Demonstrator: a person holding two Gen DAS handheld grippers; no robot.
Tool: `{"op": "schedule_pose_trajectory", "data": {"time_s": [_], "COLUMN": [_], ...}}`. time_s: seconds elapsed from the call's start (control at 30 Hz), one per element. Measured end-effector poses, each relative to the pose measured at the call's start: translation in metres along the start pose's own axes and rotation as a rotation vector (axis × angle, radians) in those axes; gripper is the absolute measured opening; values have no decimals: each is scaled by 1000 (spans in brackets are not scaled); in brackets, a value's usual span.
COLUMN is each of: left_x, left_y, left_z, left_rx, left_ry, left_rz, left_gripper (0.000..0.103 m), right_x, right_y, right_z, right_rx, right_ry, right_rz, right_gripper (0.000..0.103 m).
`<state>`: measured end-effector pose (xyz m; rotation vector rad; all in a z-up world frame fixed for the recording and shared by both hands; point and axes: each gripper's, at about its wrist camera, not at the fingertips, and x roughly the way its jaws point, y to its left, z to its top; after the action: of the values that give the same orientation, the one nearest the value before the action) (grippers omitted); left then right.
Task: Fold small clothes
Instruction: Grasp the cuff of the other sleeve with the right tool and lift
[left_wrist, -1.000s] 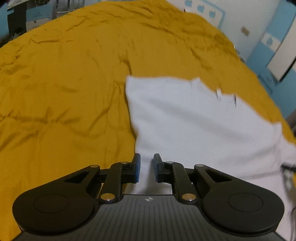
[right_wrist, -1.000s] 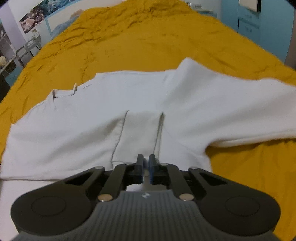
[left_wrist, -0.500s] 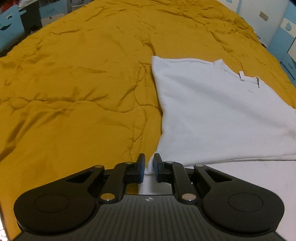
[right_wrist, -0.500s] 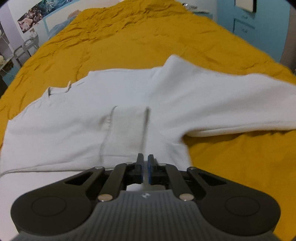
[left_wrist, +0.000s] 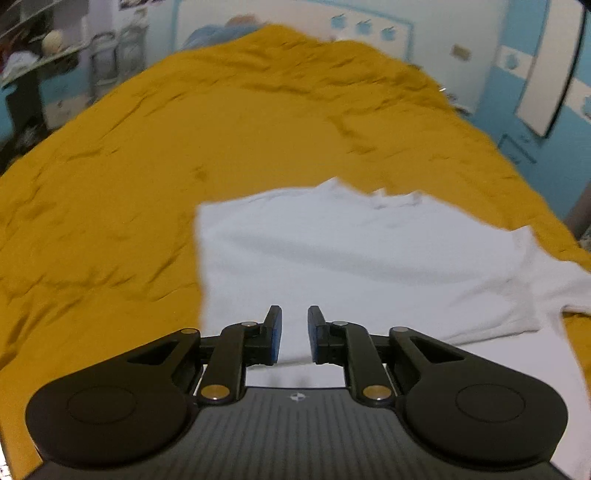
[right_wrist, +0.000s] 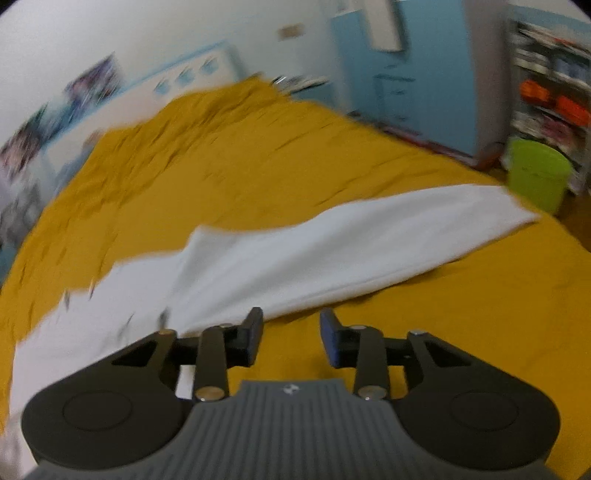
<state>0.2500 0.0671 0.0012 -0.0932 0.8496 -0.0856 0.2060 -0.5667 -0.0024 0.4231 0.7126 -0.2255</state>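
Note:
A white long-sleeved top (left_wrist: 351, 258) lies flat on the mustard-yellow bedspread (left_wrist: 110, 184), its left side folded over the body. My left gripper (left_wrist: 294, 334) is open and empty just above the top's near edge. In the right wrist view the top (right_wrist: 295, 266) stretches one long sleeve toward the bed's right edge. My right gripper (right_wrist: 291, 338) is open and empty over bare bedspread (right_wrist: 480, 295), just in front of that sleeve. Both views are blurred.
A lime-green bin (right_wrist: 535, 177) stands on the floor past the bed's right side, beside blue cabinets (right_wrist: 406, 81) and cluttered shelves (right_wrist: 550, 96). Shelving (left_wrist: 55, 74) stands at the far left of the bed.
Both grippers have opened and let go of the white top's edge. They have lifted and tilted up, and the right one has swung right, off the garment and over bare bedspread.

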Motion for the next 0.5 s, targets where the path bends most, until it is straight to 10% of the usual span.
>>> {"op": "schedule_pose_trajectory", "data": {"time_s": [0.5], "left_x": [54], "left_y": [-77], "left_z": [4], "left_rx": [47], "left_ry": [47], "left_rz": [46], "left_gripper": [39], "right_x": [31], "right_y": [-215], "right_z": [57], "right_rx": [528], "right_ry": [-87], "right_rz": [-82], "right_gripper": [40]}}
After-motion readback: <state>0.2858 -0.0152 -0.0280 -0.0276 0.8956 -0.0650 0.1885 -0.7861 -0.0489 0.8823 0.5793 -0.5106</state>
